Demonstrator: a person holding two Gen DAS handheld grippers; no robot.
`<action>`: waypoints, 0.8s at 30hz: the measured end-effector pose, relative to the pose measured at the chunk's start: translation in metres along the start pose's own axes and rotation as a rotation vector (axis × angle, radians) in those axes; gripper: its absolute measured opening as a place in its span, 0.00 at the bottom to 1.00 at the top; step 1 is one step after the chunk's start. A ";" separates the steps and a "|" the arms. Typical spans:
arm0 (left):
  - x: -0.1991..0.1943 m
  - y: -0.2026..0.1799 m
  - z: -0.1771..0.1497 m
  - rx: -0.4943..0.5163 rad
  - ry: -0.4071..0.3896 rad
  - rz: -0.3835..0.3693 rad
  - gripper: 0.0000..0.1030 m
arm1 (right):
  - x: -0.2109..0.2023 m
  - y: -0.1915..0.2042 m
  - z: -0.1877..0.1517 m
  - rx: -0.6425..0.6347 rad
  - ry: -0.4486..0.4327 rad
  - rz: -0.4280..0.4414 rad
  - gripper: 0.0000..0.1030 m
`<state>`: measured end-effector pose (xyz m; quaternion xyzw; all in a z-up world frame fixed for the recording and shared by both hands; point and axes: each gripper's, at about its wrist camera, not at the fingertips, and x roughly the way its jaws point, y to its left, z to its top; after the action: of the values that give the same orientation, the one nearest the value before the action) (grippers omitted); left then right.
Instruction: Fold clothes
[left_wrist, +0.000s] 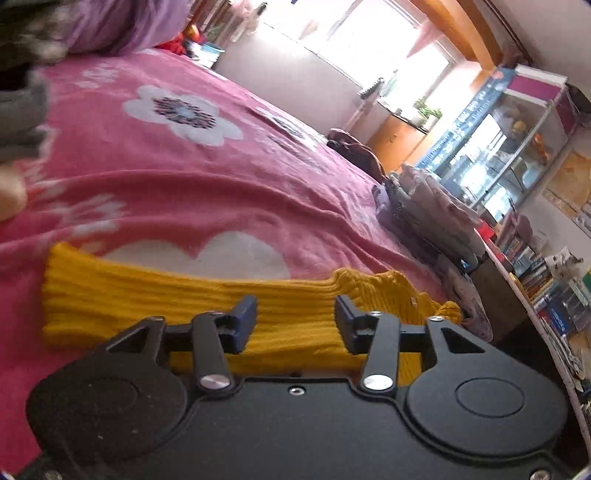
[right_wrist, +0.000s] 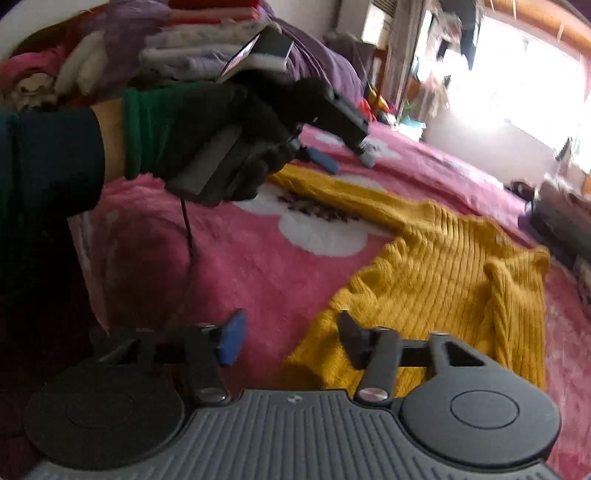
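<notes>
1. The left claw (left_wrist: 295, 314) is spread wide, its two blue-tipped fingers (left_wrist: 245, 314) apart with nothing between them; it hangs low over a stretched-out sleeve of the yellow sweater (left_wrist: 184, 302).
2. The right claw (right_wrist: 291, 339) is also spread, pinching nothing. Its left finger has a blue pad (right_wrist: 232, 341) over bare blanket, and its right finger sits over the near hem of the yellow sweater (right_wrist: 443, 280).
3. In the right wrist view, the left claw (right_wrist: 347, 157) appears at the far left, held by a hand in a black glove (right_wrist: 221, 133) with a green cuff and a dark sleeve (right_wrist: 51, 158). A thin dark cord (right_wrist: 190, 236) hangs down from it. Its fingers point toward the far end of the sweater's sleeve.
4. The sweater is ribbed knit and lies spread on the bed: body at the near right, one sleeve reaching away to the far left, the other folded back over the body at the right edge.
5. Under it is a pink blanket (left_wrist: 221, 184) printed with large white flowers.
6. At the far side of the bed lies a pile of folded clothes (left_wrist: 436, 206), and a purple pillow (left_wrist: 122, 26) sits at the far left.
7. Beyond the bed at the right are shelves with books (left_wrist: 535, 266), and a bright window (left_wrist: 369, 40) fills the far wall.
</notes>
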<state>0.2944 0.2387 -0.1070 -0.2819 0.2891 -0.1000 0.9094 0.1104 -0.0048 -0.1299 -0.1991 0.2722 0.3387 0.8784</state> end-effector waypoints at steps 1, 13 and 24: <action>0.012 -0.003 0.001 0.018 0.019 -0.023 0.55 | 0.003 -0.004 -0.002 0.012 0.014 -0.001 0.32; 0.107 -0.041 0.018 0.278 0.175 0.009 0.63 | 0.000 -0.027 -0.019 0.122 0.012 0.015 0.18; 0.101 -0.042 0.027 0.232 0.185 -0.156 0.10 | 0.009 -0.044 -0.021 0.199 -0.066 0.031 0.10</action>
<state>0.3912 0.1816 -0.1126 -0.1863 0.3355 -0.2288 0.8947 0.1396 -0.0416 -0.1447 -0.0954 0.2783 0.3299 0.8970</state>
